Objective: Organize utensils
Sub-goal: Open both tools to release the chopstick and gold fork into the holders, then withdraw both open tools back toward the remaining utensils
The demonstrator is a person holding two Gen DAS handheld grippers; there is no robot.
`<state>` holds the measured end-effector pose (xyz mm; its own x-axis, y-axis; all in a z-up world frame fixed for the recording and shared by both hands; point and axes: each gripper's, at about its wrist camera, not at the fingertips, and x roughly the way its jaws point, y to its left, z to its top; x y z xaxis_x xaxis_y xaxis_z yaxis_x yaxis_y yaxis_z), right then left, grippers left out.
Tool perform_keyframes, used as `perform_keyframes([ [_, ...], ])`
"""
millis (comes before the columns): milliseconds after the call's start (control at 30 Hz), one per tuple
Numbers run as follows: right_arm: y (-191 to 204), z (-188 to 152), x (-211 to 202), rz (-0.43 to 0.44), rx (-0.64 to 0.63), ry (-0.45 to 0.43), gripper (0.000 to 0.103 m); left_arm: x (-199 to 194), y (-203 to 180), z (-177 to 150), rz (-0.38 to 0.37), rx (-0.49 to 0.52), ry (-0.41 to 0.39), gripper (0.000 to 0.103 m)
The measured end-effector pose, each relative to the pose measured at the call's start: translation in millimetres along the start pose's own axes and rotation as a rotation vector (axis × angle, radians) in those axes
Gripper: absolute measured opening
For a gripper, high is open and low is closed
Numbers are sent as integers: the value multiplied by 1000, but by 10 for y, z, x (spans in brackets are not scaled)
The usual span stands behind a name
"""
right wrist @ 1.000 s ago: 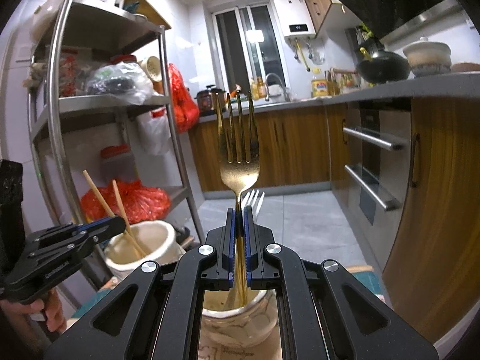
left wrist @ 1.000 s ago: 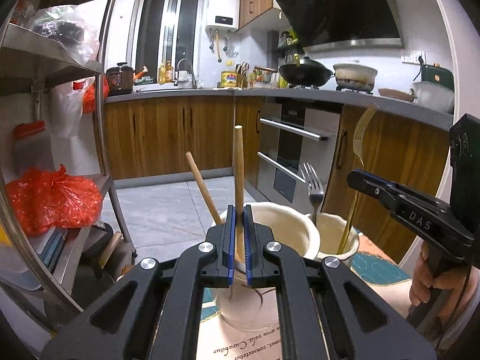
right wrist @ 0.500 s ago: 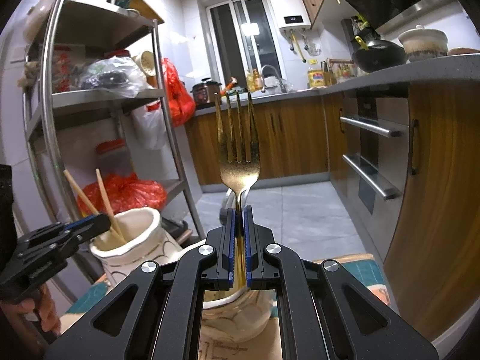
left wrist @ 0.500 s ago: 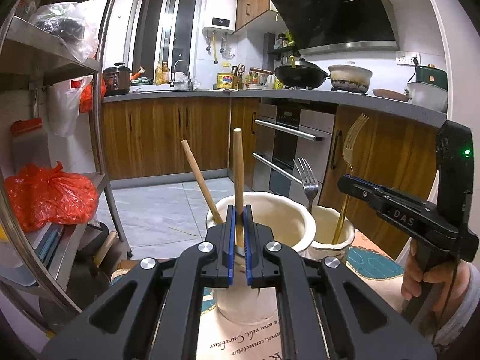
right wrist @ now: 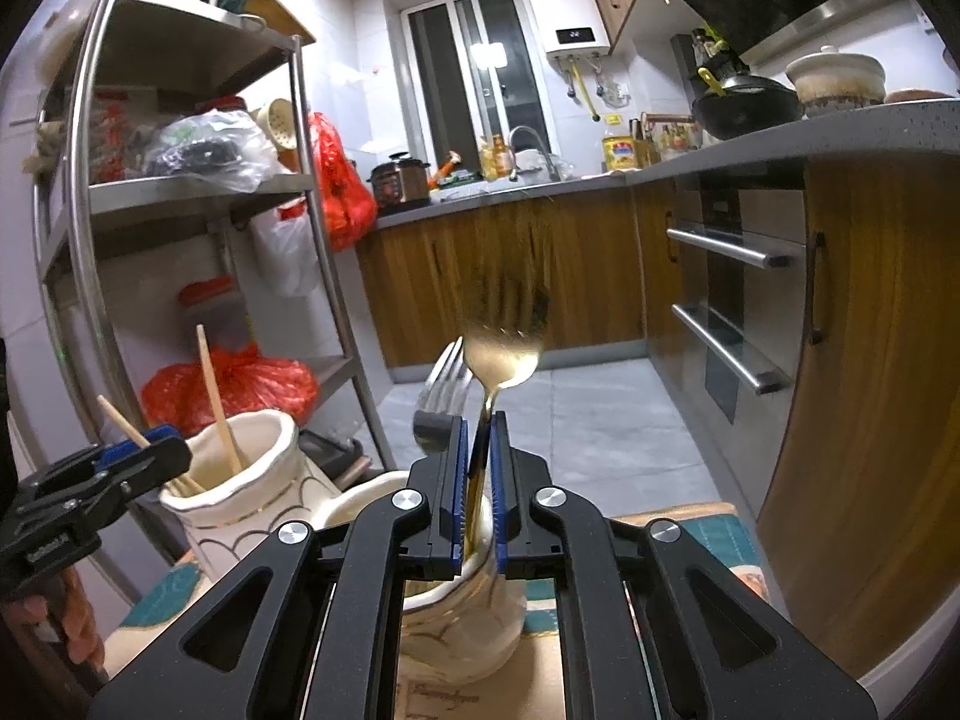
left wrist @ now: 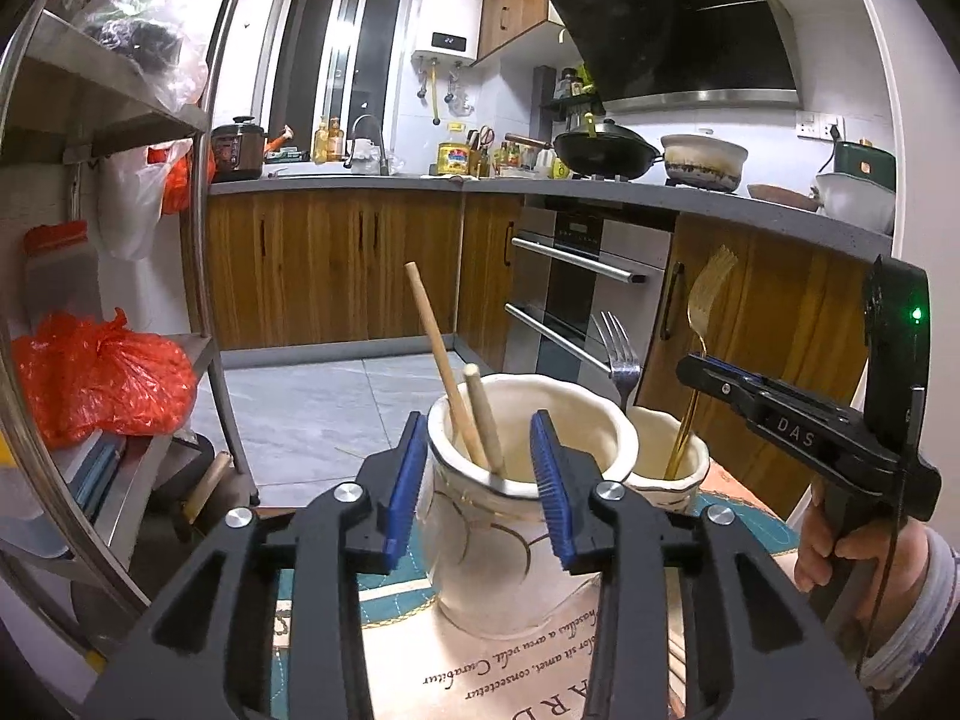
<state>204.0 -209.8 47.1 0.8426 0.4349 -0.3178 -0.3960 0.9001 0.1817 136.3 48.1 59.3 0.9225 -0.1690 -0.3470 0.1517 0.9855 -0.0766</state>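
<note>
My left gripper (left wrist: pixel 478 480) is open just in front of a tall cream jar (left wrist: pixel 510 534) that holds two wooden chopsticks (left wrist: pixel 474 414). The chopsticks lean free inside the jar. My right gripper (right wrist: pixel 477 486) has parted slightly around a gold fork (right wrist: pixel 501 354) whose handle stands in a smaller cream jar (right wrist: pixel 462 630). A silver fork (right wrist: pixel 441 396) stands in the same jar. In the left wrist view the right gripper (left wrist: pixel 702 369) sits beside the gold fork (left wrist: pixel 699 312) over the small jar (left wrist: pixel 666 462).
Both jars stand on a printed mat (left wrist: pixel 480 678) on a low surface. A steel shelf rack (right wrist: pixel 198 198) with bags stands at the left. Wooden cabinets and an oven (left wrist: pixel 576 294) are behind and to the right.
My left gripper opened and let go of the chopstick, which dropped into the tall jar. My right gripper loosened on the gold fork, which slid down into the small jar.
</note>
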Motion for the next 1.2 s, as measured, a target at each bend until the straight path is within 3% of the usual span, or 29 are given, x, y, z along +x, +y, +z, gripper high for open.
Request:
perform_keyframes([
  [67,-24,0,1,-4,4,0,10,-5,5,-1,3,-1,0,39],
  [300,-38,3,-40,-4,1,-19,29,-12,28,-4,20,0,-5,49],
  [533,-54,2,-41,-10,6,-17,39,-17,58,3,28,-11,-8,56],
  [633,-54,4,-46,-8,10,-21,56,-16,74,6,32,-13,-7,63],
  [800,-45,32,-111,14,26,-36,94,-43,114,28,48,-27,-15,86],
  [867,-37,48,-163,15,28,-52,97,-65,120,33,57,-33,-19,97],
  [1200,2,146,-437,-61,-20,-50,98,-252,54,16,101,-36,1,97],
])
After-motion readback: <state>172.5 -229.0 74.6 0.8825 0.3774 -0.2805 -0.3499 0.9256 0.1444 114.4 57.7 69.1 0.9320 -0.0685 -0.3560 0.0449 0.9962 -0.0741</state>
